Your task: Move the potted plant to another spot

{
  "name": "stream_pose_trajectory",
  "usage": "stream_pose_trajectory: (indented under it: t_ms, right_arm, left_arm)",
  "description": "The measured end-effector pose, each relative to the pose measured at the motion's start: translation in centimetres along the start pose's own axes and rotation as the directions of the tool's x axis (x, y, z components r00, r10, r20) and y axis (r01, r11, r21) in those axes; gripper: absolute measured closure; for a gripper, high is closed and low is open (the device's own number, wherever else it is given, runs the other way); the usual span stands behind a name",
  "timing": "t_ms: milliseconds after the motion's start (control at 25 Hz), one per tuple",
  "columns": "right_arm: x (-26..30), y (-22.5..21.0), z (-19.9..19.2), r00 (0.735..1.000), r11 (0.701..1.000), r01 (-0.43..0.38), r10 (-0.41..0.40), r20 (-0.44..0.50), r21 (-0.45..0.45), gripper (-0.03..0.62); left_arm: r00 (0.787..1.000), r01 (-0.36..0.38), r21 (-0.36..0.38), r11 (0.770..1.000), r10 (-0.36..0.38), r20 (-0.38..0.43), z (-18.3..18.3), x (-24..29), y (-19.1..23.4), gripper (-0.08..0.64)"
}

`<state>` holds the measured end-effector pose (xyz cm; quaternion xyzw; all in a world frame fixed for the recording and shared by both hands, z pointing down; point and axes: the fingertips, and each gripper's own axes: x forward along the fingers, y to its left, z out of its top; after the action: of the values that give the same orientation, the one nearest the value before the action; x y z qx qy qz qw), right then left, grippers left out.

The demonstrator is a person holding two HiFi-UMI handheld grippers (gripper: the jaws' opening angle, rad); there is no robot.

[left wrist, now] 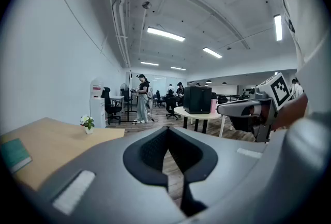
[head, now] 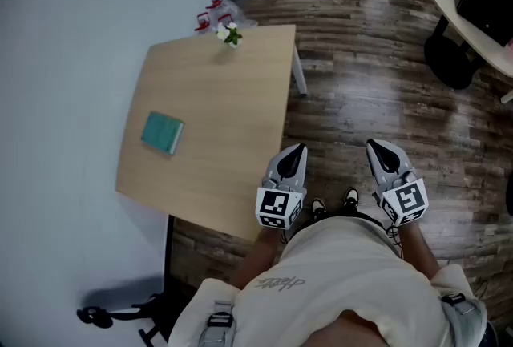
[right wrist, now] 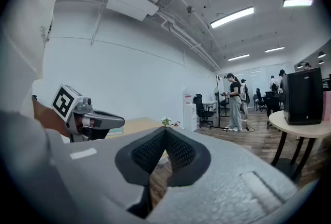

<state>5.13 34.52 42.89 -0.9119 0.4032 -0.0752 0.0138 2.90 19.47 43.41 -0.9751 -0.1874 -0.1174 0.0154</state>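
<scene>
- The plant [head: 231, 35], small, with white flowers in a pale pot, stands upright at the table's far corner, in the upper middle of the head view.
- The table [head: 216, 121] is light wood and sits against the white wall [head: 64, 57] at the left of the frame.
- A teal book [head: 163, 133] lies flat on the table's left part, well apart from the plant.
- The left gripper [head: 296, 150] is low in the centre of the head view, at the table's near right edge. Its own view shows the jaws together with nothing between them.
- The right gripper [head: 377, 147] is beside it at the lower right, over the wood floor [head: 361, 81]. Its jaws are closed and empty too.
- Both grippers point toward the top of the frame and are well apart from the plant.
- In the left gripper view the plant shows at middle left on the table corner, with the book at the far left edge.
- In the right gripper view the plant shows just above the closed jaw tips at the centre.
- Small red things [head: 210, 13] lie just past the plant's corner; I cannot tell what they are.
- A round table [head: 473, 9] fills the upper right of the head view.
- A person [left wrist: 142, 99] stands far back in the room.
</scene>
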Motion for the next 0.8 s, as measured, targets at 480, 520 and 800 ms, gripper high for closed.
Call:
stream_pose_trajectory:
  t_ms: [480, 520, 800]
  right_arm:
    - [-0.5, 0.3, 0.6, 1.000, 1.000, -0.008, 0.008, 0.014, 0.003, 0.591]
    - [-0.7, 0.1, 0.6, 1.000, 1.000, -0.001, 0.001, 0.012, 0.006, 0.591]
    - [-2.2, -0.9, -0.3, 1.000, 1.000, 0.030, -0.030, 0.002, 0.006, 0.589]
  left_arm:
    - [0.999, -0.033, -0.028, 0.999, 0.033, -0.003, 0.1, -1.3, -0.2, 0.541]
    - [1.000, -0.031, -0.029, 0.999, 0.030, -0.004, 0.0, -1.2, -0.4, 0.541]
    - [1.000, -0.018, -0.041, 0.999, 0.018, 0.009, 0.5, -0.5, -1.4, 0.541]
